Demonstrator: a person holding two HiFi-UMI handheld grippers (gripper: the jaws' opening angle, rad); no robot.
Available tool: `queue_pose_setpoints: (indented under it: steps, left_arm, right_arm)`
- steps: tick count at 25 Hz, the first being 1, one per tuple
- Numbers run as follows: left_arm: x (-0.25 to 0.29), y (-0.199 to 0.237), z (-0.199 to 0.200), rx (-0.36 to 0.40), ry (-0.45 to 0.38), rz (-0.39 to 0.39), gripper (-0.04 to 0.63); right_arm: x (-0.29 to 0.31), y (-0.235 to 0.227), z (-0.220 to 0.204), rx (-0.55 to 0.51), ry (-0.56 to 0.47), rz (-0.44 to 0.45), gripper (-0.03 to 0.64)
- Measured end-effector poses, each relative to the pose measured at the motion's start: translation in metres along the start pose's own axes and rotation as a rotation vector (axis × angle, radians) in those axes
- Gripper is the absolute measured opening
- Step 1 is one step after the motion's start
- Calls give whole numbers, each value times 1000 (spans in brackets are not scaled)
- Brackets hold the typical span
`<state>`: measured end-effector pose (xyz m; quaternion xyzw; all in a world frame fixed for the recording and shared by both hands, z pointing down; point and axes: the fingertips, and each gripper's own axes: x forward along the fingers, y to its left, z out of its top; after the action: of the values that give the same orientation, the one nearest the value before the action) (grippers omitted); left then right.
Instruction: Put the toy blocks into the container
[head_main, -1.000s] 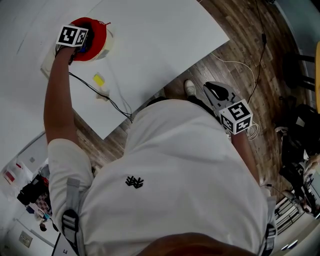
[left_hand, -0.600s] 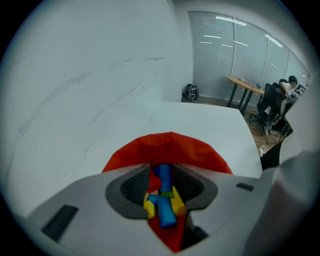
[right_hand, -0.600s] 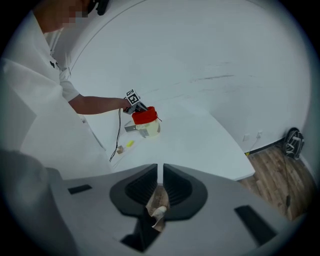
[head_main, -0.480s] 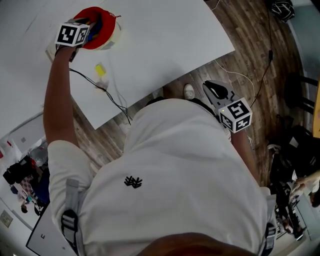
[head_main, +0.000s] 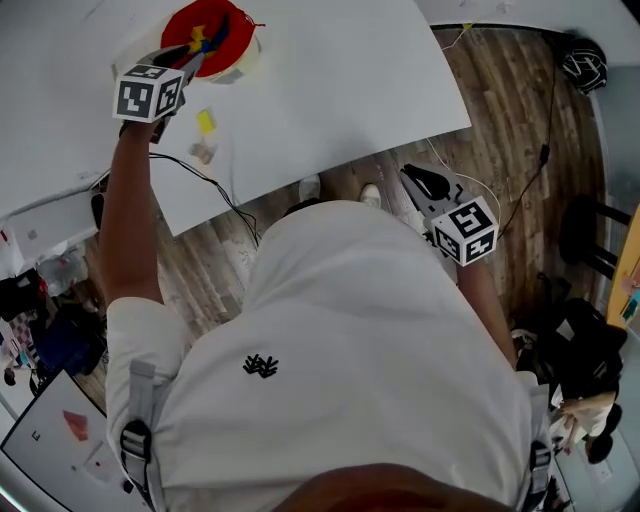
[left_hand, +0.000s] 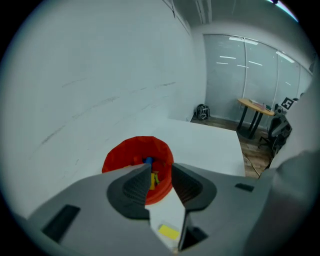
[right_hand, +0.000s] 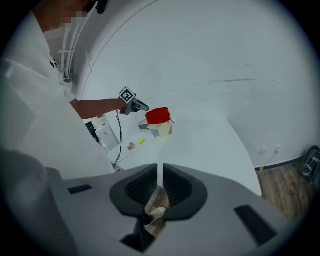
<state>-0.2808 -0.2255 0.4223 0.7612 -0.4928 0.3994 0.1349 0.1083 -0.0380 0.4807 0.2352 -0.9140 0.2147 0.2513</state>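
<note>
L gripper (left_hand: 161, 182) jaws apart, just narrowed, empty — near red container (left_hand: 119, 156) w/ blocks (head_main: 206, 40); R gripper (right_hand: 160, 187) jaws nearly together, empty.

left claw (left_hand: 161, 174) empty, jaws apart though just been closing slightly.

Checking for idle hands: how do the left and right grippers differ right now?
Left gripper hovers over the table by the red container, jaws apart though just closing slightly. Right gripper hangs over the wood floor, jaws nearly together. Both hold nothing.
</note>
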Motion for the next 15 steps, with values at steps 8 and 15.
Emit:
queue_pose_setpoints:
  steps: [8, 15]
  left_arm:
    - [-43, -66, -10, -112, -131, 67, 80]
    - [-58, -134, -38, -245, -201, 141, 35]
  right_arm:
    - [-1, -7, 0, -71, 7, 90, 34]
    - [-6, -15, -8, -127, 30, 171, 34]
